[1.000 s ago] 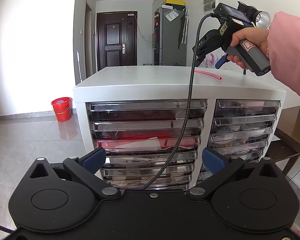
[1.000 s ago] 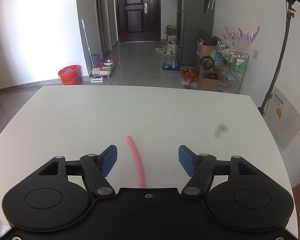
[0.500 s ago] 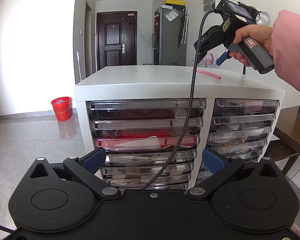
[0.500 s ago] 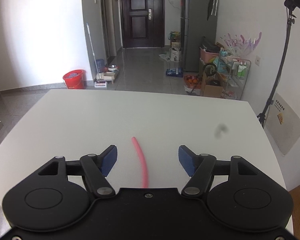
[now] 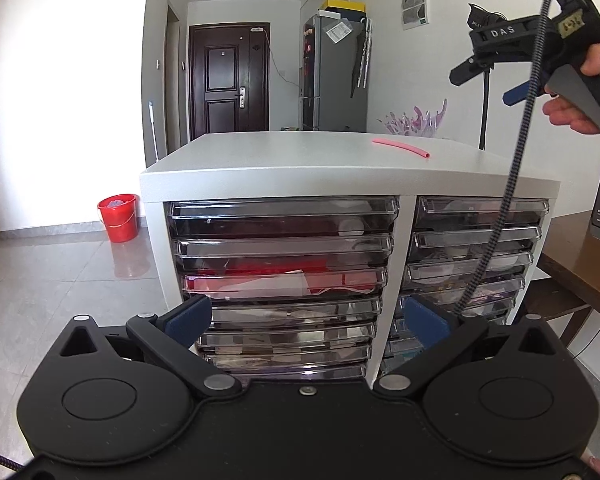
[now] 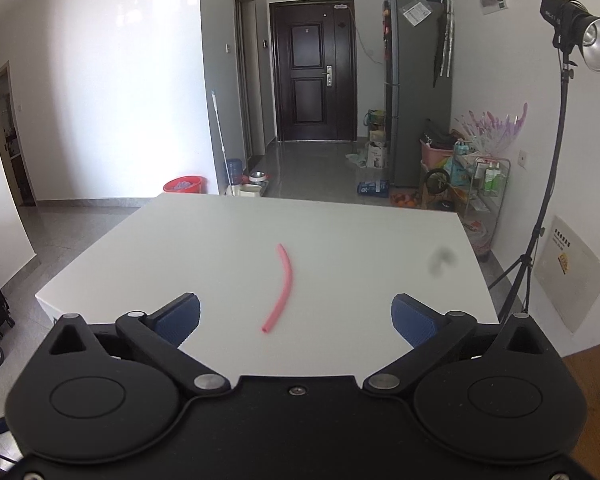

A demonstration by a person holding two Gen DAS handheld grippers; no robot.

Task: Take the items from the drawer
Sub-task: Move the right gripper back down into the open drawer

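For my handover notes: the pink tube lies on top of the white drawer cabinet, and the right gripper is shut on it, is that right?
Not quite. The pink tube does lie on the white drawer cabinet, but the right gripper is open above it, holding nothing, as the right wrist view shows.

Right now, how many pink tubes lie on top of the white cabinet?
1. The pink tube lies alone on the cabinet top, ahead of the open right gripper. Nothing appears to hide another.
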